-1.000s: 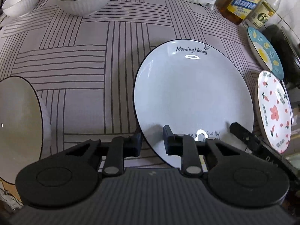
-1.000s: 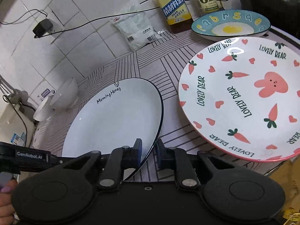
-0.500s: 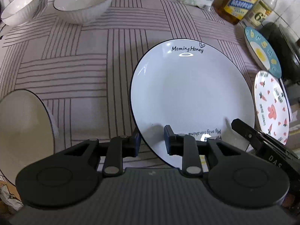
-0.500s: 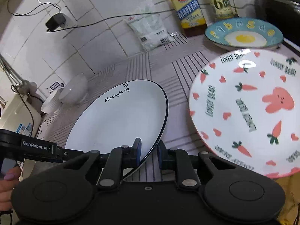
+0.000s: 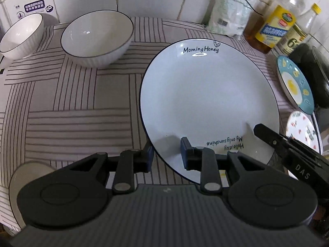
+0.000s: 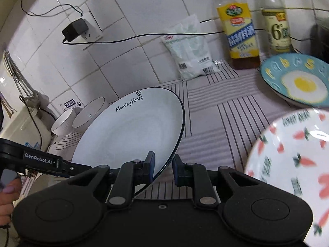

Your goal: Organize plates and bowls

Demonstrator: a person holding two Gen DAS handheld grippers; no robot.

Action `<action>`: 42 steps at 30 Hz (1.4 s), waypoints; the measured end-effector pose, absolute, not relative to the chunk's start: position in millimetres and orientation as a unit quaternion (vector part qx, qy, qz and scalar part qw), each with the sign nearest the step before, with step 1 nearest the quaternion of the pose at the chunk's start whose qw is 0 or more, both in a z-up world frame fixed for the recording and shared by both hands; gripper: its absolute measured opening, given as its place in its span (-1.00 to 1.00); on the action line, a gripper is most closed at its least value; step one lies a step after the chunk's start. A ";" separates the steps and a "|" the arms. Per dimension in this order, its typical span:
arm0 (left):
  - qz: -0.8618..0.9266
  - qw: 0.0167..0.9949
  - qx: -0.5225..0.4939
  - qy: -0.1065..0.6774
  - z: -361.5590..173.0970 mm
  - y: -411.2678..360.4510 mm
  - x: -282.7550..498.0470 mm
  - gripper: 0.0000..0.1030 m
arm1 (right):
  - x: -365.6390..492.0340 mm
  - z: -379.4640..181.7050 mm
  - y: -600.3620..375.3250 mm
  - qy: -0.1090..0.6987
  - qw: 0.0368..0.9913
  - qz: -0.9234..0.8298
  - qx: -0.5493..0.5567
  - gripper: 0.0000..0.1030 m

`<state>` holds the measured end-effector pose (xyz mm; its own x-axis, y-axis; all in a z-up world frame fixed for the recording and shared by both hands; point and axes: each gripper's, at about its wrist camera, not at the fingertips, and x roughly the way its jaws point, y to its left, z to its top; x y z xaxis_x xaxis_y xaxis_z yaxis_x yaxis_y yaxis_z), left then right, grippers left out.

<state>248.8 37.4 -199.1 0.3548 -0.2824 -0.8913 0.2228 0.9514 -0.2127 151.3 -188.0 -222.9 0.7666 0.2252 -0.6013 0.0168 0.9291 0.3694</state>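
Observation:
The big white "Morning Honey" plate (image 5: pixel 207 103) with a dark rim is lifted off the striped cloth and tilted. My left gripper (image 5: pixel 166 154) is shut on its near left rim. My right gripper (image 6: pixel 162 169) is shut on its near right rim; the plate also shows in the right wrist view (image 6: pixel 131 131). The carrot-and-bear plate (image 6: pixel 292 164) lies to the right, beside the blue egg plate (image 6: pixel 298 80). Two white ribbed bowls (image 5: pixel 96 39) (image 5: pixel 20 35) stand at the back left. Another white bowl (image 5: pixel 18 185) is at the near left edge.
Two sauce bottles (image 6: pixel 238 30) (image 6: pixel 276 24), a white bag (image 6: pixel 191 47) and a cable stand along the tiled wall. A dark pan (image 5: pixel 314 72) sits at the far right. The striped cloth (image 5: pixel 72 107) covers the counter.
Both grippers have raised the white plate off the cloth and tilted it. The views now sit higher and show the back wall. The near left bowl has slid down out of most of the view.

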 end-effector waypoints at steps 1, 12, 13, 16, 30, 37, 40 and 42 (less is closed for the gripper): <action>-0.150 0.822 -0.031 0.549 -201.0 38.0 253.0 -0.50 | 156.5 -223.7 -187.6 0.338 0.922 0.057 0.177 -0.57; -0.137 0.810 -0.035 0.569 -226.9 32.0 285.6 -0.48 | 201.0 -235.8 -181.2 0.377 0.914 0.036 0.146 -0.57; -0.137 0.811 -0.033 0.568 -228.1 31.5 285.7 -0.48 | 203.7 -237.4 -180.3 0.384 0.912 0.033 0.143 -0.58; -0.134 0.812 -0.030 0.567 -226.8 31.2 285.6 -0.47 | 204.8 -237.8 -176.5 0.388 0.913 0.025 0.126 -0.57; -0.101 0.814 -0.002 0.573 -211.0 29.0 271.2 -0.39 | 198.5 -222.2 -168.1 0.425 0.898 -0.003 0.113 -0.12; -0.082 0.815 0.017 0.573 -190.2 36.9 248.4 -0.21 | 173.0 -196.8 -176.3 0.418 0.901 -0.014 0.112 0.17; -0.081 0.817 0.026 0.570 -180.2 36.0 236.2 -0.20 | 158.9 -184.9 -184.2 0.413 0.904 -0.018 0.107 0.28; -0.084 0.817 0.031 0.569 -174.2 33.3 229.6 -0.17 | 149.4 -177.1 -189.2 0.410 0.906 -0.019 0.101 0.32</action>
<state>229.6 33.3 -174.2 0.3374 -0.1016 -0.9359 0.1725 0.9840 -0.0446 149.4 -189.2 -177.1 0.6631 0.0477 -0.7470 0.1176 0.9789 0.1669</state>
